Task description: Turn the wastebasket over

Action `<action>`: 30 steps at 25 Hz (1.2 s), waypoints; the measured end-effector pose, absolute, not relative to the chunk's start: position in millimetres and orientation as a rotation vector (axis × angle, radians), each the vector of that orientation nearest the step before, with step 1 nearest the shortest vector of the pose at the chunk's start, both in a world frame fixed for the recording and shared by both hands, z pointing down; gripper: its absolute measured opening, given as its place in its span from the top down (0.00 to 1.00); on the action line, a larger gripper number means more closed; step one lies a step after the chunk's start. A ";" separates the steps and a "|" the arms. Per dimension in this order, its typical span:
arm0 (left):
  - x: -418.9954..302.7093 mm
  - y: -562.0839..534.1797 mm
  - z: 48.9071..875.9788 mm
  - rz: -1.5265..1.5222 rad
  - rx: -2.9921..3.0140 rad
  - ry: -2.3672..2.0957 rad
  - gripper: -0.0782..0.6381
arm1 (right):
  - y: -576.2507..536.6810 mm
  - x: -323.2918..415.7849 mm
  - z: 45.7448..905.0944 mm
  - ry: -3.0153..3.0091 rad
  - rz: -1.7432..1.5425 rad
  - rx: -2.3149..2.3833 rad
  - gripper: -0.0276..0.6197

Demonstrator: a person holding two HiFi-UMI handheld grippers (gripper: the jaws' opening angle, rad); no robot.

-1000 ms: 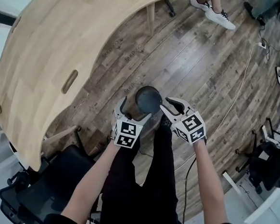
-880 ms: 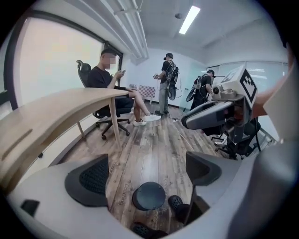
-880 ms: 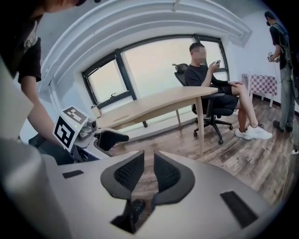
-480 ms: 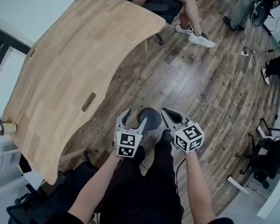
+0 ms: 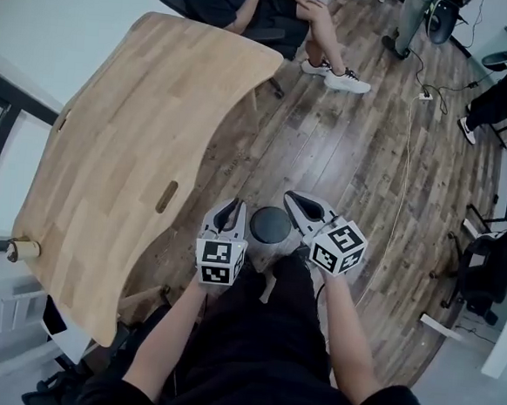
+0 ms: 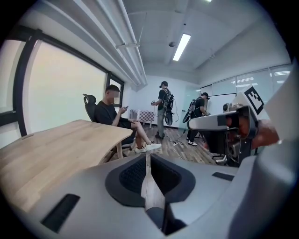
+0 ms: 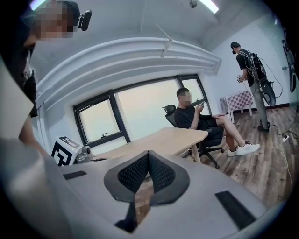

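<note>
The wastebasket is a dark round shape on the wooden floor, seen from straight above; I cannot tell whether its rim or its base faces up. Both grippers hang above it, one on each side, and neither touches it. The jaws of my left gripper have just been closing, and in the left gripper view its pads meet with nothing between them. My right gripper is shut and empty too, its pads pressed together. The left gripper view shows the right gripper off to the right.
A curved wooden desk fills the left. A person sits on a chair at its far end, and others stand at the back right. Cables run across the floor. My own legs in black trousers are below the grippers.
Both grippers have risen away from the wastebasket, which stays on the floor. The left jaws, wide open before, are closed now. The right jaws have closed as well.
</note>
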State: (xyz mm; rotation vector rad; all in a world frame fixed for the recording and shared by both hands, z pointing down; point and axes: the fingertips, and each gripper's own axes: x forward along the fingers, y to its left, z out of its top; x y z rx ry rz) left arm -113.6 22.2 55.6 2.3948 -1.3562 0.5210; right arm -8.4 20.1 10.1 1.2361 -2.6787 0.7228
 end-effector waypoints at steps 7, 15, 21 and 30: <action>-106.1 14.0 17.1 0.411 2.389 -1.252 0.87 | 21.4 -13.1 -26.7 -2.743 0.674 1.232 0.91; -87.5 -2.7 -41.3 0.303 2.507 -1.114 0.87 | 23.0 -12.2 -56.8 -2.769 0.587 1.264 0.91; -75.6 -0.9 -53.4 0.298 2.538 -1.059 0.87 | 26.8 -9.3 -60.1 -2.733 0.537 1.274 0.91; -74.8 3.1 -54.2 0.300 2.538 -1.031 0.87 | 29.6 -4.4 -57.2 -2.711 0.548 1.281 0.91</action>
